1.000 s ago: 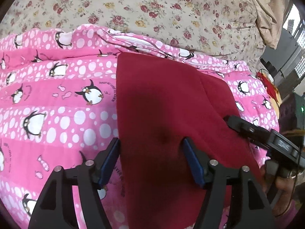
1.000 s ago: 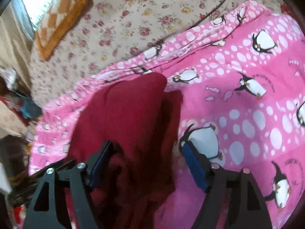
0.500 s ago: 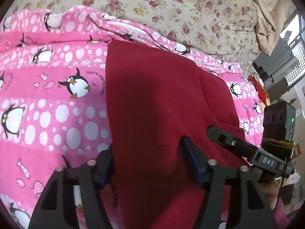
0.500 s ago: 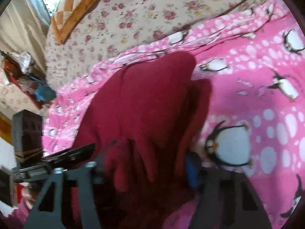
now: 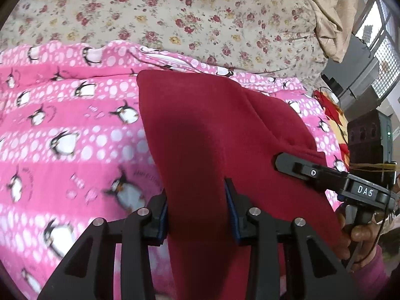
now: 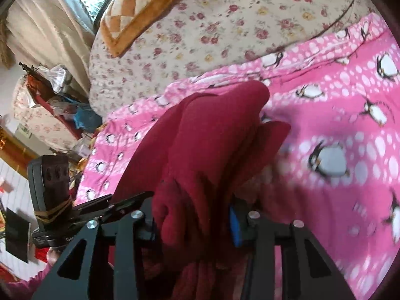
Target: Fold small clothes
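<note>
1. Both claws clamp one dark red garment (image 5: 207, 135): the left gripper (image 5: 197, 215) has its blue pads closed on the near hem, and the right gripper (image 6: 192, 215) is closed on a thick bunch of the same cloth (image 6: 207, 135).
2. Under everything, the floral bedcover (image 5: 200, 17) fills the far side from 10 to 2 o'clock in the left wrist view, with the pink penguin blanket (image 5: 70, 135) spread over it toward the camera.
3. In that view the garment lies on the blanket at centre, its long axis running from 6 o'clock at the claw up to a square far edge near 12, and a second layer spreads toward 3 o'clock.
4. At 4 o'clock there, the right gripper's black finger reaches the garment's side edge.
5. Risk, as I judge it: the right claw holds a wad, not a clean edge, so layers could slip unevenly and leave the fold crooked.
6. Another risk: the soft, loose blanket may drag along with the garment and wrinkle it.
</note>
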Tool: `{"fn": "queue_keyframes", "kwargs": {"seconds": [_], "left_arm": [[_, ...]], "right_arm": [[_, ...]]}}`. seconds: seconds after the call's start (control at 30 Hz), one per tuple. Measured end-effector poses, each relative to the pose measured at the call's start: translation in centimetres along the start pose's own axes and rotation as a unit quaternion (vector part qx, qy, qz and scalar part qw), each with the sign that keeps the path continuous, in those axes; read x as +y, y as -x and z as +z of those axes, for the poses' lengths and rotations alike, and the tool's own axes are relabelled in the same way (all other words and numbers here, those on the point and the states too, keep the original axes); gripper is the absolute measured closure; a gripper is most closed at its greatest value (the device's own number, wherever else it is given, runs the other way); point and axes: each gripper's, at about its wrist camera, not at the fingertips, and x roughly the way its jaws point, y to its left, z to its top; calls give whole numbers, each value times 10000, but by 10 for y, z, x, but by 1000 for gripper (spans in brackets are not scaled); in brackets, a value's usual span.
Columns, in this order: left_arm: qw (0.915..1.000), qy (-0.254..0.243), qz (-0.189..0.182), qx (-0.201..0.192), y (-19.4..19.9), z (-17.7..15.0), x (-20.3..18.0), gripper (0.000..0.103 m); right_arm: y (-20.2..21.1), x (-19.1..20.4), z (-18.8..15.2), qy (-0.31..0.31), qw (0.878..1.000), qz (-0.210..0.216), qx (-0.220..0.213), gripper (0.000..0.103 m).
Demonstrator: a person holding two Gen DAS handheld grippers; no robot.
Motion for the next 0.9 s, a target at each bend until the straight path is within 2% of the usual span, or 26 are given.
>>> {"fn": "queue_keyframes", "kwargs": {"seconds": [0.13,0.23,0.3,0.37,0.4,0.47,0.6,0.77,0.9], "left_arm": [[9999,-48,101,84,19,-23,1,87],[9998,-15,146,136,23,-44,6,87],[9996,49,176,217,15,-56,12,86],[9993,72,282,243,8,-64,14,81],[9993,78,331,178,5,-67,15,77],[9994,171,272,135,4,-69,19,72],[9987,403,198,222,11,-68,26,70],[9966,279,758,-131,34,-70,22,70],[9943,387,959,-265,40,-73,24,70]], "right_arm": [[2,12,-26,-95,9996,184,208,60],[0,19,-45,14,9993,117,361,60],[-6,22,-59,342,9976,-318,519,58],[-18,24,-68,698,9908,-920,706,51],[-21,25,-72,871,9877,-1089,712,49],[-19,30,-76,1115,9836,-1291,581,44],[-6,38,-74,1085,9813,-1468,609,43],[29,75,-79,1628,9654,-2029,185,43],[52,109,-85,2025,9604,-1913,-84,43]]}}
